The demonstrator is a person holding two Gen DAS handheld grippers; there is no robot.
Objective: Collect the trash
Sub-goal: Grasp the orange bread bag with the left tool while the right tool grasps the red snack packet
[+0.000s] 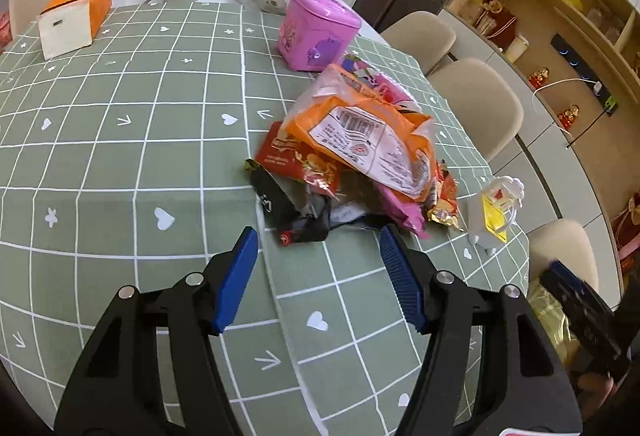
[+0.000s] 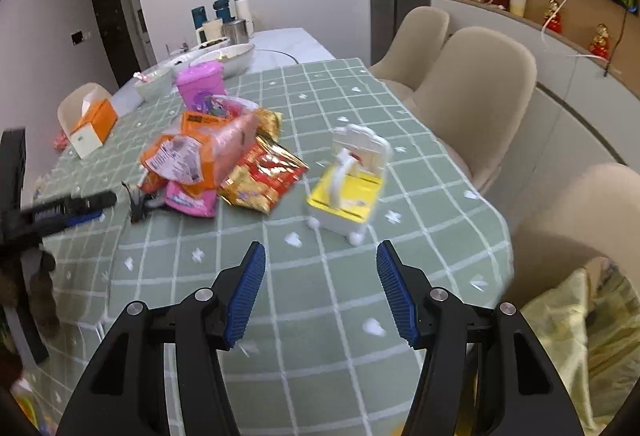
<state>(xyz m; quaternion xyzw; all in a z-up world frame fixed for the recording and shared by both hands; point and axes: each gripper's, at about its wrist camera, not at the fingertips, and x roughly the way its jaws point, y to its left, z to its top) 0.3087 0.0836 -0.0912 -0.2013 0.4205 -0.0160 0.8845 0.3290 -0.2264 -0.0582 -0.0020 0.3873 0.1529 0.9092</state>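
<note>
Both tongs gape wide, nothing gripped: left gripper (image 1: 318,236) hovers just short of the wrapper pile (image 1: 360,152), right gripper (image 2: 320,250) near the white-and-yellow box (image 2: 348,188) beside that pile.

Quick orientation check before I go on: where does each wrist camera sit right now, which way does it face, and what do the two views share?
Left wrist: sits behind the open left tool, low over the table, facing the wrapper pile; the right tool shows at the right edge.
Right wrist: sits behind the open right tool, facing the small white and yellow bin; the left tool shows at the left edge.
Shared: the wrapper pile, pink container, tissue box, bowls and beige chairs.
</note>
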